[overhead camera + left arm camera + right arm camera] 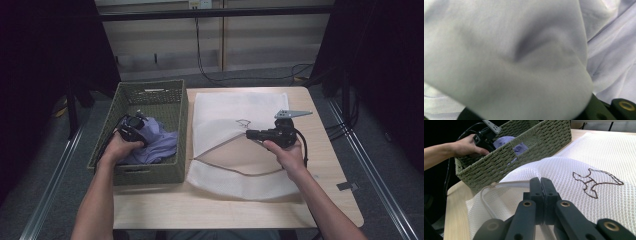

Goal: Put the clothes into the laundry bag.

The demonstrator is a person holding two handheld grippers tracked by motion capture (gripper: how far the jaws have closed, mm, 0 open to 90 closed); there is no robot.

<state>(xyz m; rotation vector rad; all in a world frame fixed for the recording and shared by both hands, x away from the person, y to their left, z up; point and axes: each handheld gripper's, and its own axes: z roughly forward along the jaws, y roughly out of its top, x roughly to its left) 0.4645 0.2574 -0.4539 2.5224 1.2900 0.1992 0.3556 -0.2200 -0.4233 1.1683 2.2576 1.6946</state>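
Table [330,165] bears basket [150,172] beside mesh bag [225,110].

basket [172,135]: green woven | cloth [157,142]: lilac | mesh bag [235,112]: white, brown outline | claws: black

Wicker basket [150,172] at table's [320,200] left edge with cloth [157,142] inside, mesh laundry bag [225,107] just right of it, mid-table.

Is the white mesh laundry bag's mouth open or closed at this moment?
Open. The right hand-held gripper pinches the upper edge of the mesh bag and lifts it, leaving a gap above the lower layer.
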